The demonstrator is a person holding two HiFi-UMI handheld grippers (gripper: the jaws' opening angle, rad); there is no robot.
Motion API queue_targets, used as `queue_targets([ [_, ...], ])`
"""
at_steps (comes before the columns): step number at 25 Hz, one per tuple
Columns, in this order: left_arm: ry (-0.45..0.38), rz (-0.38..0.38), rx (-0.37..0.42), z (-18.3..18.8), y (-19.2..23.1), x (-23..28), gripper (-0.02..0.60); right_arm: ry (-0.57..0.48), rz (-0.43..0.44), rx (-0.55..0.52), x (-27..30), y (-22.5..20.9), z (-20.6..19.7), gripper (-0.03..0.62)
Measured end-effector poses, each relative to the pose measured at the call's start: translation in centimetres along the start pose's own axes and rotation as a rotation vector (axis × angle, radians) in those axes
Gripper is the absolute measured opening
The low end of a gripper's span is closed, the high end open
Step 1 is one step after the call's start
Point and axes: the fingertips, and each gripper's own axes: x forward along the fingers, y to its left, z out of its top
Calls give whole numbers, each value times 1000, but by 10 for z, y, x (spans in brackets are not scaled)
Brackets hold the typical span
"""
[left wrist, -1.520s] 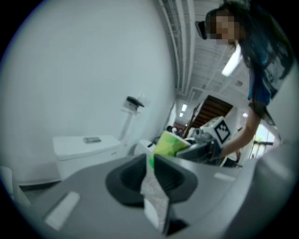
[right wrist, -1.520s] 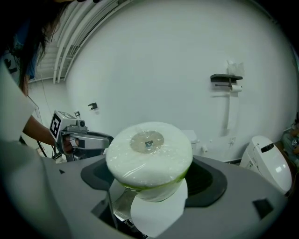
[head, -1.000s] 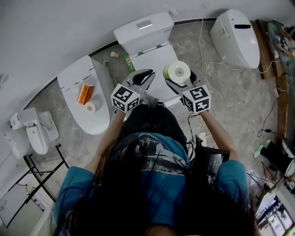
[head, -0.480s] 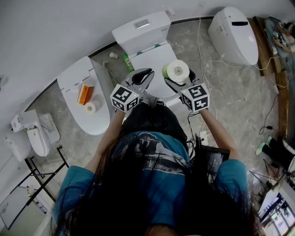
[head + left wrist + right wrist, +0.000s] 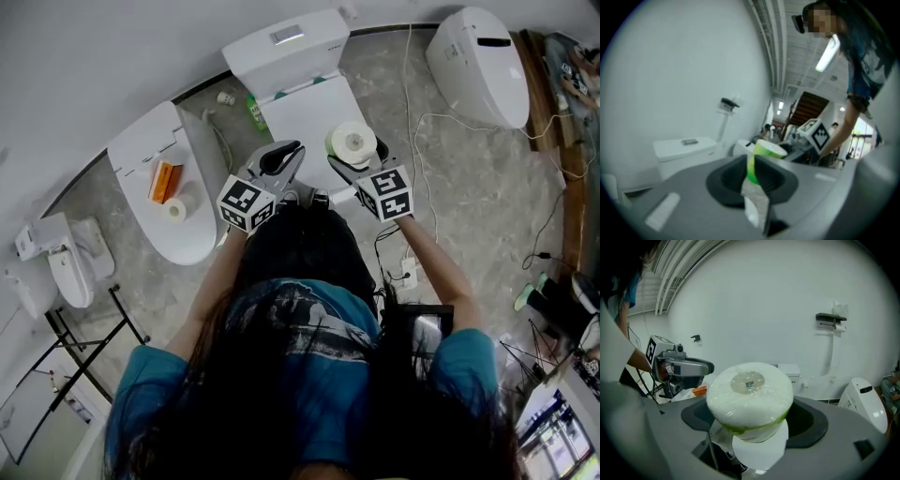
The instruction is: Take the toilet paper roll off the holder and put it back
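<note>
The right gripper (image 5: 360, 159) has moved slightly forward, its jaws clamped on the wrapped toilet paper roll (image 5: 353, 141) above the toilet (image 5: 305, 111). The left gripper (image 5: 284, 155) has its jaws together, empty. The roll should be kept level toward the wall holder (image 5: 831, 318).

Plain white wall (image 5: 112, 56), grey marbled floor (image 5: 469, 216), row of white toilets (image 5: 478, 66), loose cables (image 5: 411, 84)

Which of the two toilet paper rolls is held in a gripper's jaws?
The green-banded, plastic-wrapped roll, in the right gripper; the plain roll sits on the left toilet's lid.
</note>
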Motion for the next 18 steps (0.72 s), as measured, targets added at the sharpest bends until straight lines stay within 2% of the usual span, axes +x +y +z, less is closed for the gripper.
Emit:
queue_targets([
  [8,46,37,-41,-38,20,10,34,55,-20,0,63,-20,-47,435],
  [18,62,100,-101,-81,70,38,34,106,-60,42,174,-54,-109,436],
])
